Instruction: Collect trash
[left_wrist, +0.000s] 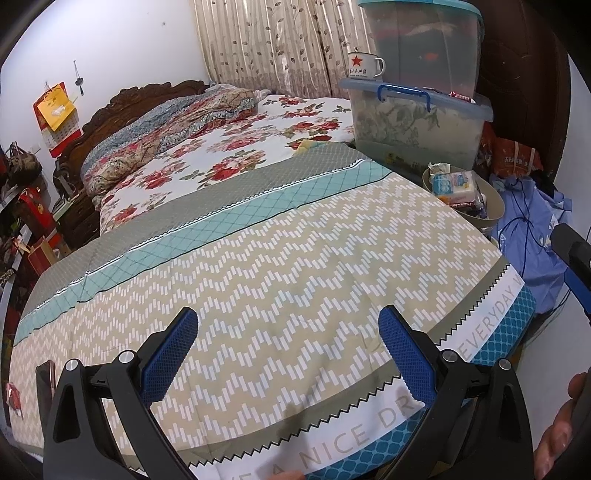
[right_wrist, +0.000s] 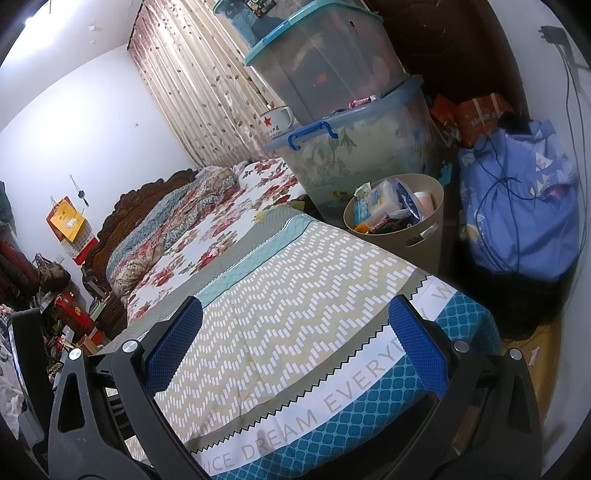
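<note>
A: Where does the left gripper (left_wrist: 288, 347) stand?

B: Over the foot of the bed (left_wrist: 258, 258), its blue-padded fingers spread wide with only the zigzag quilt (left_wrist: 280, 266) between them. It holds nothing. At 3 o'clock in its view part of the right gripper (left_wrist: 576, 266) shows at the edge, and a hand (left_wrist: 561, 424) sits at 4 o'clock.

A: And the right gripper in its own view (right_wrist: 295, 339)?

B: Just as wide apart, also empty, hanging above the quilt's lettered border (right_wrist: 332, 395) near the bed's corner.

A: The trash?

B: In the right view, a beige waste bin (right_wrist: 417, 232) stands on the floor at about 1 o'clock, just beside the bed's edge. It is heaped with wrappers and tissue packs (right_wrist: 376, 203) up to the rim. The left view shows the same bin (left_wrist: 491, 206) at 2 o'clock.

A: What surrounds it?

B: Behind it, stacked clear storage boxes (right_wrist: 354, 147) with blue lids; an enamel mug with a red star (right_wrist: 275, 120) sits on the lower lid. To the bin's right, a blue cloth bundle (right_wrist: 517, 221) tied with cord. I can't tell whether any loose trash lies on the quilt.
</note>
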